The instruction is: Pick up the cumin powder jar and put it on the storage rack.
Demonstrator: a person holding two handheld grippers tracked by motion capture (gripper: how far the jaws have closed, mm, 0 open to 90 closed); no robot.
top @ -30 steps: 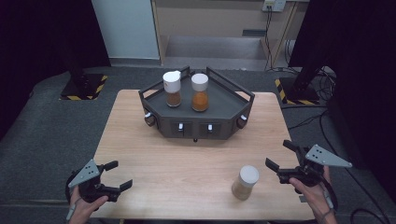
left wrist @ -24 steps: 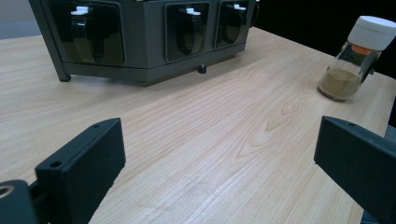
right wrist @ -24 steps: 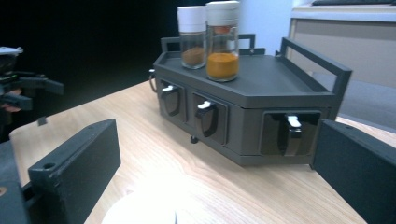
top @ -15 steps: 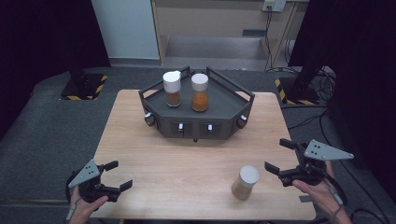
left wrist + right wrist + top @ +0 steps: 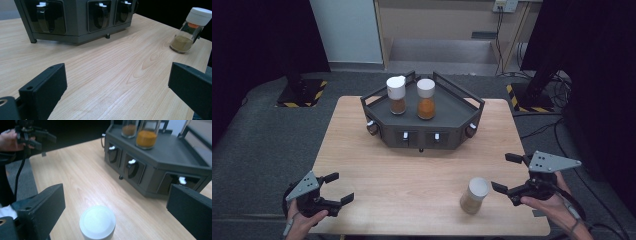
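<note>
Left gripper point(image 5: 336, 189) spread wide, holding nothing, at the near left corner. Jar point(image 5: 474, 195): clear glass, white cap, olive-brown powder, perhaps an orange collar; upright, long axis vertical, near the front right edge. Right gripper point(image 5: 508, 172) agape just beside it. Pale wood table point(image 5: 412, 170); grey carpet, dark curtains.

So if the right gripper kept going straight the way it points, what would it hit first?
Most likely the jar, which stands just ahead between the open jaws of the right gripper; the rack lies farther beyond.

Lab: black curtains point(image 5: 257, 40), hazard-taped stand bases point(image 5: 302, 92).
</note>
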